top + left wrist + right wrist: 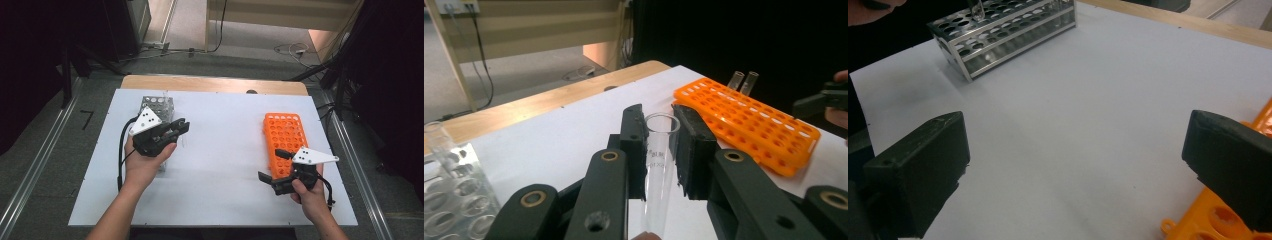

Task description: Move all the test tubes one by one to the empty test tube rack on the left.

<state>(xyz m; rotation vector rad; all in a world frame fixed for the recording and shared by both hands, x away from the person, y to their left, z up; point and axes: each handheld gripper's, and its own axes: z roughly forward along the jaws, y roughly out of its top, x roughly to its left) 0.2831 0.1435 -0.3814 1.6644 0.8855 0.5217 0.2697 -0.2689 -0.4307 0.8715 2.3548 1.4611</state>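
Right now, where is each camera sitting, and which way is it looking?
High view: above the person's side, looking forward and down at the white table; both forearms, left gripper and right gripper show.
Left gripper view: rides the left gripper, facing the orange rack; its jaws clamp a glass tube.
Right gripper view: rides the right gripper, facing the metal rack; jaws wide apart.
All three share both racks.

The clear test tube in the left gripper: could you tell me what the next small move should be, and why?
Probably carry the test tube across toward the orange rack. The left gripper is shut on it, clear of the metal rack, two tubes already stand in the orange rack, and the right gripper waits open beside it.
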